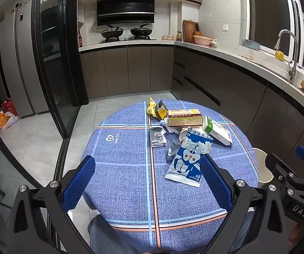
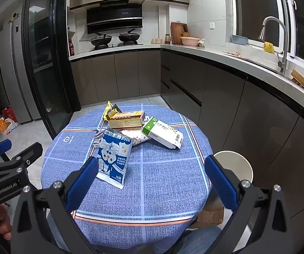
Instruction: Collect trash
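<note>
Clearly at risk: round table under blue plaid woven cloth (image 2: 162,180), draped loosely; dragging a pad could pull cloth and litter along.
Bin: round white plastic bin (image 2: 236,165) on floor just beside table's right edge; easy to miss when dropping.
Pile: blue-and-white cartoon snack pouch (image 2: 113,158) nearest, leaning on long yellow-brown cardboard box (image 2: 126,119) and green-and-white cardboard box (image 2: 164,135); lifting one may topple others.
Small bits: yellow crumpled wrapper (image 1: 155,109), grey crumpled paper (image 1: 157,136); flat, prone to slipping.
Tools: left gripper (image 1: 149,182), right gripper (image 2: 152,182) spread wide, empty, above table's near side.

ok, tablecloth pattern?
Blue tablecloth with a plaid grid of light-blue, white and orange-red stripes; clearest in the left wrist view.
</note>
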Demonstrator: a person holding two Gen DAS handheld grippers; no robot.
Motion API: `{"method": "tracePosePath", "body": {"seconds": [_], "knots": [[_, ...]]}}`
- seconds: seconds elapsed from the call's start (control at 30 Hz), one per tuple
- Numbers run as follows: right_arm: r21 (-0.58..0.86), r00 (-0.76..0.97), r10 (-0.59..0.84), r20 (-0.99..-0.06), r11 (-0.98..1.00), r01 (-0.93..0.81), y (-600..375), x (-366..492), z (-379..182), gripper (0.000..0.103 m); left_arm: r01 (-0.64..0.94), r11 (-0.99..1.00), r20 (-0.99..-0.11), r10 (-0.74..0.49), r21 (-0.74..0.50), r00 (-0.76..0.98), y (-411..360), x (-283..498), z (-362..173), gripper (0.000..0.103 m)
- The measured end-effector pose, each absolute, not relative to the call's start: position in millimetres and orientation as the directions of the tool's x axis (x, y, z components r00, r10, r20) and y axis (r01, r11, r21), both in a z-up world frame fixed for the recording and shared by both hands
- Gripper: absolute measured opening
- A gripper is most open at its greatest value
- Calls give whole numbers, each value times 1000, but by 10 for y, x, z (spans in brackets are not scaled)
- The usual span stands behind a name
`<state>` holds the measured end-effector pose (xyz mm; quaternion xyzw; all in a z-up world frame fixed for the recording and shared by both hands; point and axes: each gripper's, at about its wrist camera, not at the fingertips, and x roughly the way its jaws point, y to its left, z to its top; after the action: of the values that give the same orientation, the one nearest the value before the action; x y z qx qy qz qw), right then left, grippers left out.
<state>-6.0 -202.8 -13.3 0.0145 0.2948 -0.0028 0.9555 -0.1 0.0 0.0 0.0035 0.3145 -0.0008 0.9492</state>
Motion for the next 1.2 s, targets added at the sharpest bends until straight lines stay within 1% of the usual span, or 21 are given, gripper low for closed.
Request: {"method": "tracePosePath", "body": {"seconds": [0.6, 1.2], "knots": [[25, 822, -1, -569, 1000, 18, -2038, -57, -134, 100, 15, 1000, -604, -7, 8, 797, -90, -2, 1, 95], [20, 821, 3, -571, 1000, 11, -2033, -59, -133, 100, 18, 1000, -614, -21, -10, 789, -4, 11, -3, 95]]}}
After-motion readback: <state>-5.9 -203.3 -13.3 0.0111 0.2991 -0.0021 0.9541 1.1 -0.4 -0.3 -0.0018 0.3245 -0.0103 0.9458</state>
